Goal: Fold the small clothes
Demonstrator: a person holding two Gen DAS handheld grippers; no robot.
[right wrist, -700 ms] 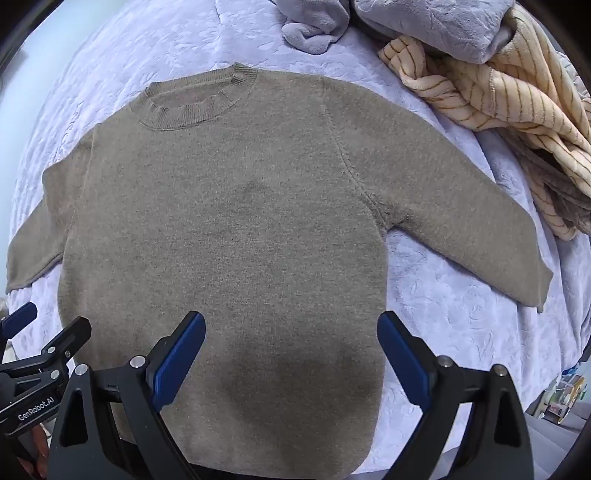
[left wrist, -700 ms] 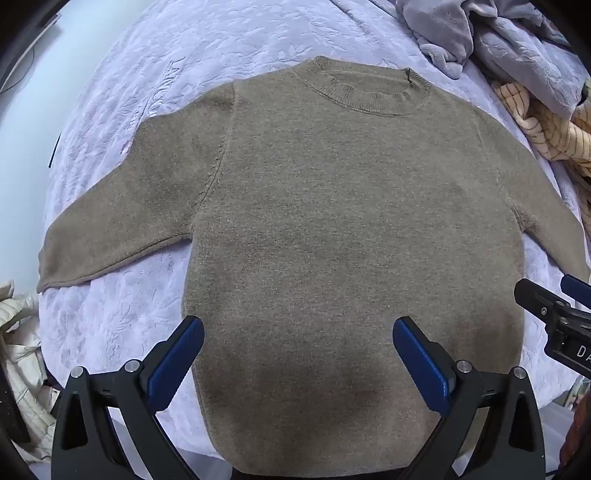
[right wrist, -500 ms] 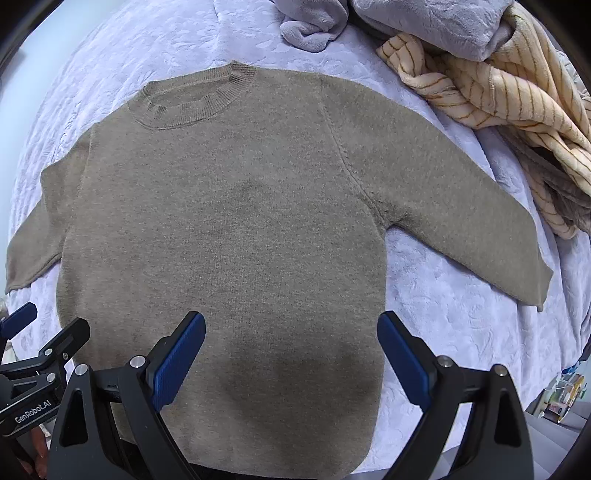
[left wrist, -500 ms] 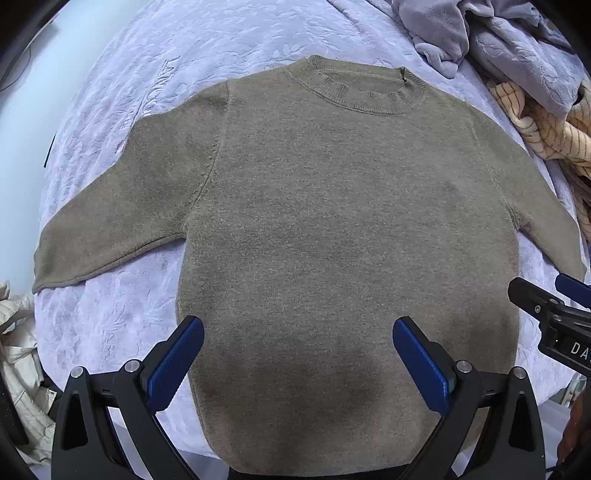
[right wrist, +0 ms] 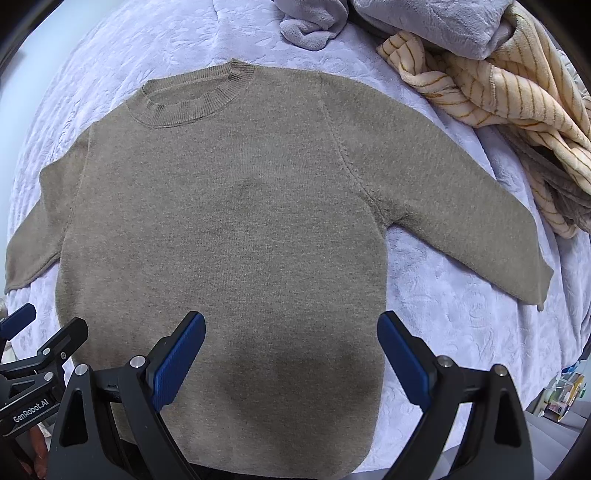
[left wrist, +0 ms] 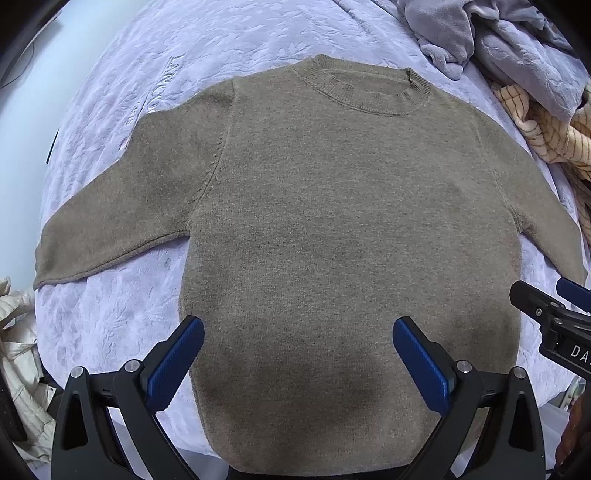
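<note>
A small olive-brown knit sweater point(left wrist: 332, 221) point(right wrist: 229, 221) lies flat and face up on a lilac quilted bedspread point(left wrist: 110, 314), neck away from me, both sleeves spread outward. My left gripper point(left wrist: 297, 332) hovers open above the sweater's lower body, nothing between its blue pads. My right gripper point(right wrist: 291, 328) also stands open above the lower body, holding nothing. Each gripper shows at the edge of the other's view: the right gripper point(left wrist: 554, 314) at the right edge, the left gripper point(right wrist: 29, 343) at the left edge.
A crumpled grey fleece garment point(right wrist: 424, 26) and a cream blanket with yellow stripes point(right wrist: 498, 103) are piled at the far right of the bed. A white padded garment point(left wrist: 18, 369) hangs off the bed's left side. The bed's near edge runs just below the sweater's hem.
Both views have slid slightly toward the sweater's hem, so the sweater sits a little higher in frame. The jaws stay wide and the sweater has not moved.
</note>
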